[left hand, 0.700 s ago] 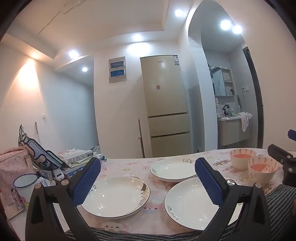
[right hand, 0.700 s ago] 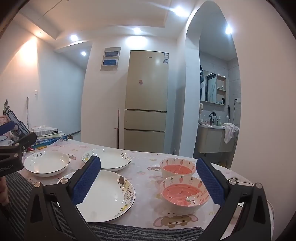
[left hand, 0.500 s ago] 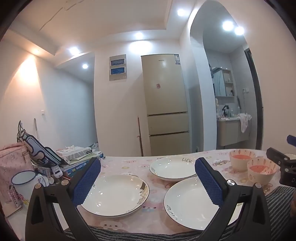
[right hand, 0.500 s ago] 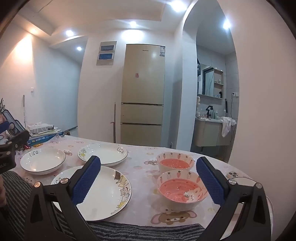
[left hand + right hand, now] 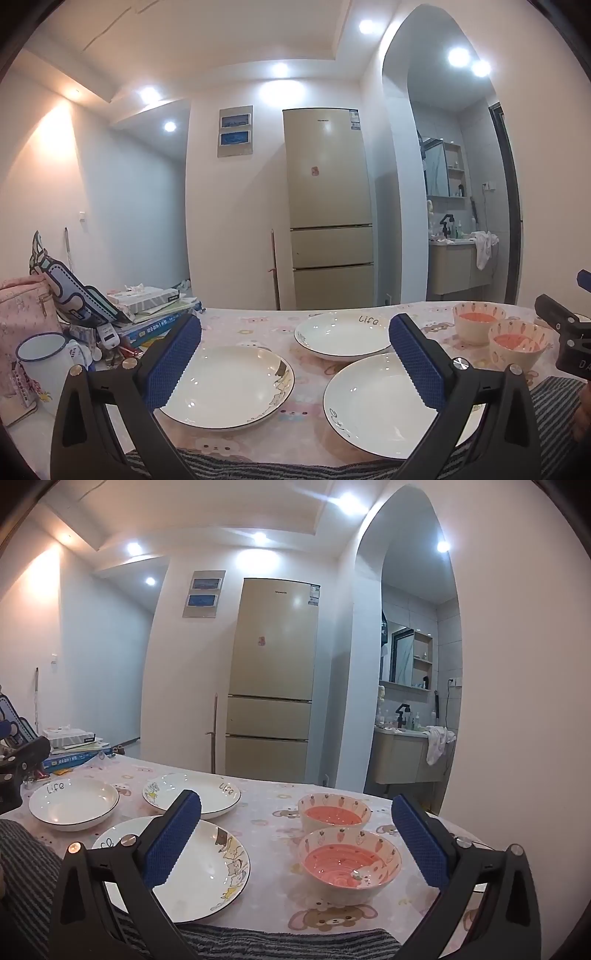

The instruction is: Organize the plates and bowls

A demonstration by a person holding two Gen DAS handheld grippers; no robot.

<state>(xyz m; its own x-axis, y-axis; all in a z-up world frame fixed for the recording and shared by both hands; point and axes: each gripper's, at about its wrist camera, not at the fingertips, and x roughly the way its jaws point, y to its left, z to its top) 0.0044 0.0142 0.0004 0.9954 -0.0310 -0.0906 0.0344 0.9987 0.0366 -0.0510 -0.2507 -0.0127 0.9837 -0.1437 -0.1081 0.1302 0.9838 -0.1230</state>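
On the worktop [image 5: 273, 805], which carries a pink cloth with bear pictures, I count 3 white plates and 2 pink bowls. The plate with "life" written on its rim [image 5: 74, 803] lies far to the left in the right wrist view. A 2nd plate with a small rabbit drawing [image 5: 214, 794] lies just beside it, further back. The 3rd plate, with cartoon animals on its edge [image 5: 207, 871], is nearest to the camera. The 2 bowls have carrot patterns outside: the near bowl [image 5: 349, 864] and the far bowl [image 5: 334, 812] stand close together, one behind the other, right of the plates.

The left tongs [image 5: 295, 365] are spread wide and hold nothing; they hang above the near edge of the worktop, in front of 2 plates. The right tongs [image 5: 295, 842] are also spread wide and empty, with the near bowl seen between the blue pads.

At the left side stand 1 white enamel mug [image 5: 40, 354] and a pile of books [image 5: 155, 310]
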